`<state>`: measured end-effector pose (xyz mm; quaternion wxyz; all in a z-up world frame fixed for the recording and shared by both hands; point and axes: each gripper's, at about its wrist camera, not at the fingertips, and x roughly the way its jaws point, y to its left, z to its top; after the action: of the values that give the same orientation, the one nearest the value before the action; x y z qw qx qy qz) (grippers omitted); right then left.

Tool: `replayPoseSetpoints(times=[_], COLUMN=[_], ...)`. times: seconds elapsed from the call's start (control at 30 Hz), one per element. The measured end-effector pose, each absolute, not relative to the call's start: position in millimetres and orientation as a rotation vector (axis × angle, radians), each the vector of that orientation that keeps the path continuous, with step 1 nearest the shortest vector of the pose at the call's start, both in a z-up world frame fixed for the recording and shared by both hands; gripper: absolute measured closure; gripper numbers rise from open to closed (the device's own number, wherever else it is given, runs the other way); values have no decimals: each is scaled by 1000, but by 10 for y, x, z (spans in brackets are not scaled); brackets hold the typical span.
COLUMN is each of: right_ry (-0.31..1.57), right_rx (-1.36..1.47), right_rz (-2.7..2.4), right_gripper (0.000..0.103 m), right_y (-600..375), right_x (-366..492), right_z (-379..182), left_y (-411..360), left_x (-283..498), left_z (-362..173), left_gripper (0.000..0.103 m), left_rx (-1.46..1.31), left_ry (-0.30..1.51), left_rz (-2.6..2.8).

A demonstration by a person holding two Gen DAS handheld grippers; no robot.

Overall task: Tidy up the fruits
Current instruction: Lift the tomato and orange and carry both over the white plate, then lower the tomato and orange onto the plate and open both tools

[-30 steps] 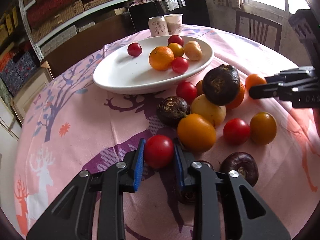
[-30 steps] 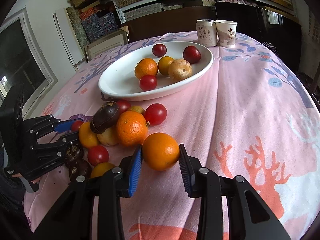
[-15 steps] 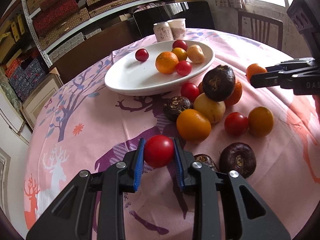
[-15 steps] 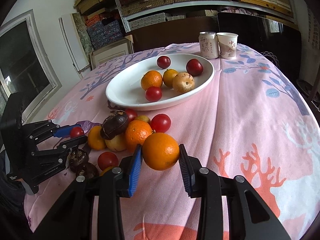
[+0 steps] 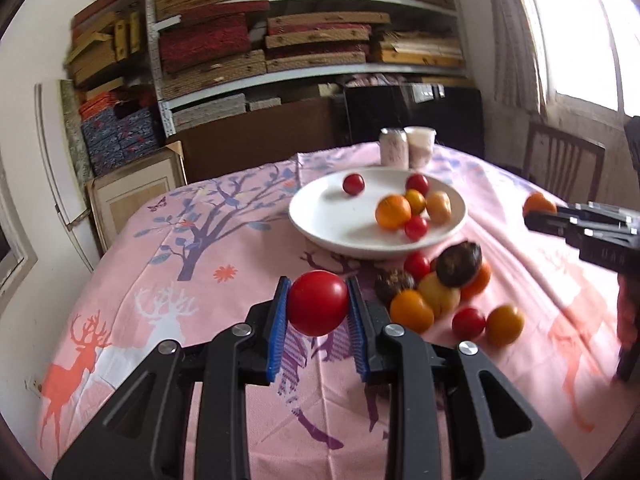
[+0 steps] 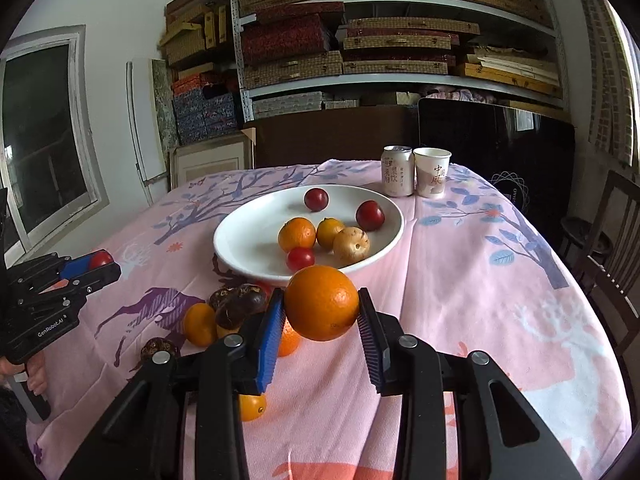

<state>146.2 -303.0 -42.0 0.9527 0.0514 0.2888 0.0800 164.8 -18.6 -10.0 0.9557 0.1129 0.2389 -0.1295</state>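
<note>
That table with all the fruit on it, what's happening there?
A person is sorting fruit with a handheld claw in each hand. The left claw is shut on a red tomato, and the right claw is shut on an orange; both are held above the pink tablecloth. Ahead sits a white plate with six fruits already on it. A pile of loose fruit remains on the cloth in front of the plate, so the job is not finished.

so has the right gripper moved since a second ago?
Yes. The right gripper, shut on the orange, has risen toward the white plate; the orange now overlaps its near rim.
</note>
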Motion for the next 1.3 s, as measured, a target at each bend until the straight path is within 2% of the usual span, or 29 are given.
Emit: replayPoseSetpoints(times=[0.33,0.63,1.03,1.3], right_ry=[669,661,715,758], right_rx=[146,146,152,130], right_rz=[197,196,188,208], right_gripper=[66,66,66,66], right_y=[-3079,-3196,-3242,-3111], right_x=[1975,2531,3194,3346], right_z=[-221,-129,-449,-591], left_y=[-491,-695,-821,-790], left_x=[1962,2576,3272,3372], left_z=[208,179,-16,-58], left_gripper=[76,76,76,76], left_rx=[365,323,262,240], left_ry=[387,455,503,504], left_rz=[-67,-112,-122,-104])
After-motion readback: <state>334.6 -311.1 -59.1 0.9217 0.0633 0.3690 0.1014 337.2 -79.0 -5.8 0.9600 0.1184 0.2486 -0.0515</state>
